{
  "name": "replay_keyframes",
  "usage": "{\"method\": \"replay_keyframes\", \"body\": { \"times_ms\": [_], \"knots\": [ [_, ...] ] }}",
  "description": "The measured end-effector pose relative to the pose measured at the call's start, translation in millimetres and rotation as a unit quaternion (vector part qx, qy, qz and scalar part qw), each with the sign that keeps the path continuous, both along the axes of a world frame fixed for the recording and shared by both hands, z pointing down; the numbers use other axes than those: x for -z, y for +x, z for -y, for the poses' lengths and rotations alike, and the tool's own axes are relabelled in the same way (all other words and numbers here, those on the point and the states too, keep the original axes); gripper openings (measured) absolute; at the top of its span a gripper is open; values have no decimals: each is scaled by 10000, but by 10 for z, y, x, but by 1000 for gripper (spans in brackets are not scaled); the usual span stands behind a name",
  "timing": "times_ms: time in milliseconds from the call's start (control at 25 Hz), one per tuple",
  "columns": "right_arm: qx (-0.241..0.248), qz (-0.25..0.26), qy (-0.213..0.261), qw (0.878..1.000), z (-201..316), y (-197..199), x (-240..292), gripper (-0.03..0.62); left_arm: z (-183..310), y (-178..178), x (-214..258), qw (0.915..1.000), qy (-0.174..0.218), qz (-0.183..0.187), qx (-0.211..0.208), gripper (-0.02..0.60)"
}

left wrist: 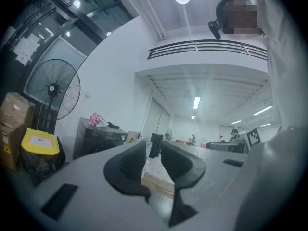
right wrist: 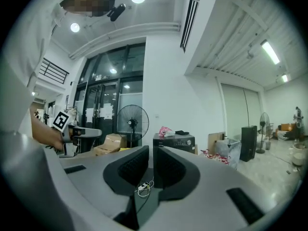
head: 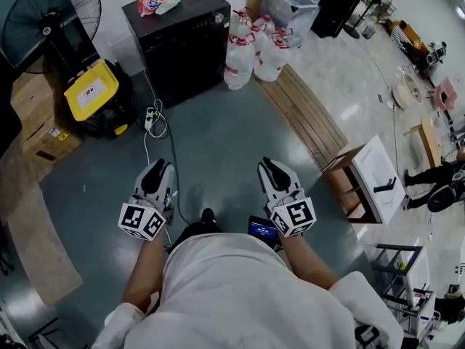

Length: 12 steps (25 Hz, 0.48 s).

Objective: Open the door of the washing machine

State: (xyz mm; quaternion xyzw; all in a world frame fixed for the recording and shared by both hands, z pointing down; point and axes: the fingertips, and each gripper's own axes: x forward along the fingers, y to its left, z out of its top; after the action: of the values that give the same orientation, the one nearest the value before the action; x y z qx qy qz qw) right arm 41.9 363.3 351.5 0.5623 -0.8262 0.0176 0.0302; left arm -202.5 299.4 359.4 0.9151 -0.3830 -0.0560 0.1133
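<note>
Grey jaws on the left gripper (head: 158,166) sit a little apart and hold nothing. The right gripper (head: 267,164) has its jaws almost together, empty too. Far ahead stands the black washing machine (head: 182,38), its front dark and flat, with white bags (head: 251,49) on its right and a yellow box (head: 91,89) on its left. Bare floor (head: 218,133) lies between.

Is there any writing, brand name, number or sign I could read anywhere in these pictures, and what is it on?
Nothing can be read for certain.
Label on the yellow lid: too small to read.
Blue logo on the pink bag atop the black washing machine: blurred.
Sticker on the cardboard box: too small.
Papers on the glass doors: blurred.
</note>
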Motion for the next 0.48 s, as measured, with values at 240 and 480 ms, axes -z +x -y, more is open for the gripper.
{"method": "replay_keyframes", "body": {
  "times_ms": [240, 480],
  "knots": [
    [33, -108, 100, 9999, 718, -287, 81, 75, 728, -248, -97, 10000, -14, 31, 18, 99],
    [228, -104, -104, 9996, 1188, -321, -106, 75, 1109, -261, -300, 9997, -215, -6, 111, 100]
  ]
}}
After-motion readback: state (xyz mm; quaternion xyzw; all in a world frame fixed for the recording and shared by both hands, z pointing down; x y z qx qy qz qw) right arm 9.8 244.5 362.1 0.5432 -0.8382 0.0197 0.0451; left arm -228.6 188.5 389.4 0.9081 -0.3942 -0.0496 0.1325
